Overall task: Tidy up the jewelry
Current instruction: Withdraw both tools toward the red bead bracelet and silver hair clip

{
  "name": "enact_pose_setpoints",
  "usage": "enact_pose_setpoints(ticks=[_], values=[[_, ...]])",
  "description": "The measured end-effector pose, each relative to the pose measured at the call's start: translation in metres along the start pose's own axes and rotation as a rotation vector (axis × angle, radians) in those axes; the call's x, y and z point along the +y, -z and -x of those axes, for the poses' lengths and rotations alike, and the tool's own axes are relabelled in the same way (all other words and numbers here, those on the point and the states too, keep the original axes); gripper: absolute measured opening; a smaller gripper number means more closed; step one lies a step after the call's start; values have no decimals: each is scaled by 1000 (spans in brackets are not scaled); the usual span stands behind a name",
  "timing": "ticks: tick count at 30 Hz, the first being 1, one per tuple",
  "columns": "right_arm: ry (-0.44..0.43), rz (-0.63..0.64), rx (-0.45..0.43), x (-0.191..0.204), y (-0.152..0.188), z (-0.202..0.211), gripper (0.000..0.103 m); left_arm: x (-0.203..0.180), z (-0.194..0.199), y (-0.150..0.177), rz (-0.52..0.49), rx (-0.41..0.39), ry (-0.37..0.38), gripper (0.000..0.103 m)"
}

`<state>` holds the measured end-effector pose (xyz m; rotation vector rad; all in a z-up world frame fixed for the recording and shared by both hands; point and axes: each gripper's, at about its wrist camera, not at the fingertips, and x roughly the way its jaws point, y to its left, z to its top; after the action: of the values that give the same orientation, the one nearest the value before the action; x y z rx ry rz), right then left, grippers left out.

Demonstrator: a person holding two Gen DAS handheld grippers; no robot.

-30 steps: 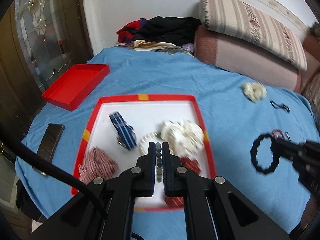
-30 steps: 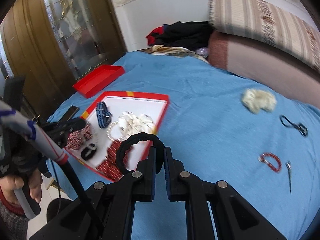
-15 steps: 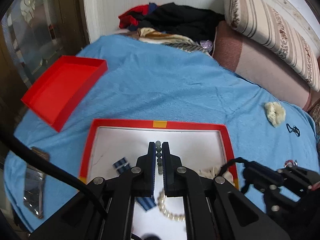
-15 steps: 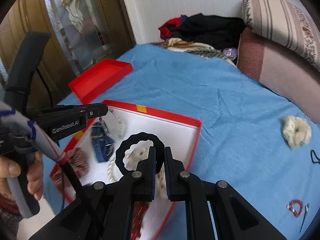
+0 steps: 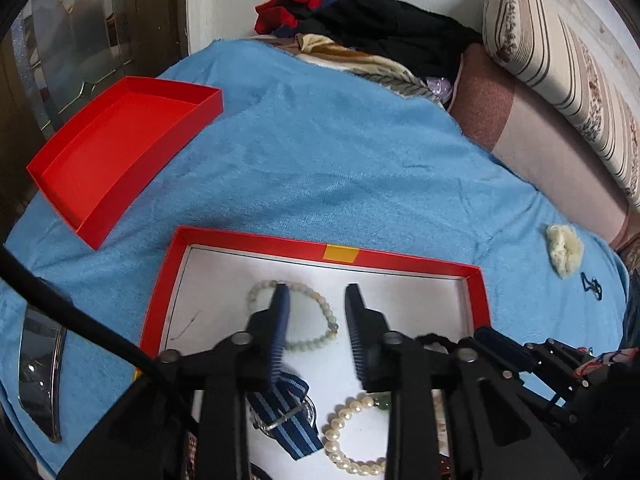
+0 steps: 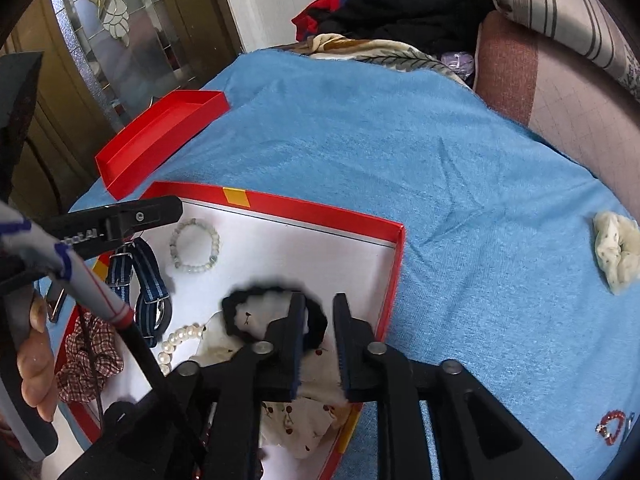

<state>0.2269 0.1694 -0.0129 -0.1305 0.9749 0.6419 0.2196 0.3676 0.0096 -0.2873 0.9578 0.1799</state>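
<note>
A red-rimmed white tray [image 5: 400, 259] lies on the blue bedspread, also in the right wrist view [image 6: 320, 213]. My left gripper [image 5: 316, 292] is open just above a pale green bead bracelet [image 5: 322, 308] lying free in the tray, also seen from the right [image 6: 195, 245]. My right gripper [image 6: 318, 300] is open over the tray's right part; a black hair tie [image 6: 244, 312] sits blurred at its left finger, on a white cherry-print scrunchie [image 6: 296, 412]. The tray also holds a blue striped watch strap [image 5: 286, 408], a pearl bracelet [image 5: 344, 436] and a checked scrunchie [image 6: 86, 360].
A red box lid [image 5: 116, 148] lies at the left. A phone [image 5: 40, 368] lies at the bed's left edge. On the bedspread to the right are a cream scrunchie [image 6: 616, 250], a red bead bracelet [image 6: 612, 426] and a small black item [image 5: 591, 282]. Clothes [image 5: 380, 32] and pillows [image 5: 560, 64] lie behind.
Both grippers moved forward over the tray and opened. The left let the green bead bracelet drop into the tray. The right opened on the black hair tie, which now rests at the scrunchie.
</note>
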Motion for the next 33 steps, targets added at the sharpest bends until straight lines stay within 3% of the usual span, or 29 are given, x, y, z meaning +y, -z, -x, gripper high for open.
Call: enact_pose_setpoints(ticks=[3, 6, 12, 18, 27, 33], values=[[11, -11, -25, -3, -1, 12, 37, -5, 11, 3, -21, -21, -12, 38], [20, -22, -48, -9, 0, 29, 38, -12, 30, 9, -35, -57, -34, 47], [61, -64, -78, -39, 23, 69, 42, -23, 58, 29, -33, -76, -25, 51], [76, -129, -87, -92, 82, 117, 42, -44, 73, 68, -68, -53, -15, 51], [156, -382, -93, -209, 215, 195, 45, -117, 108, 131, -197, -45, 67, 51], [194, -512, -102, -269, 250, 217, 45, -179, 111, 160, -286, -26, 104, 51]])
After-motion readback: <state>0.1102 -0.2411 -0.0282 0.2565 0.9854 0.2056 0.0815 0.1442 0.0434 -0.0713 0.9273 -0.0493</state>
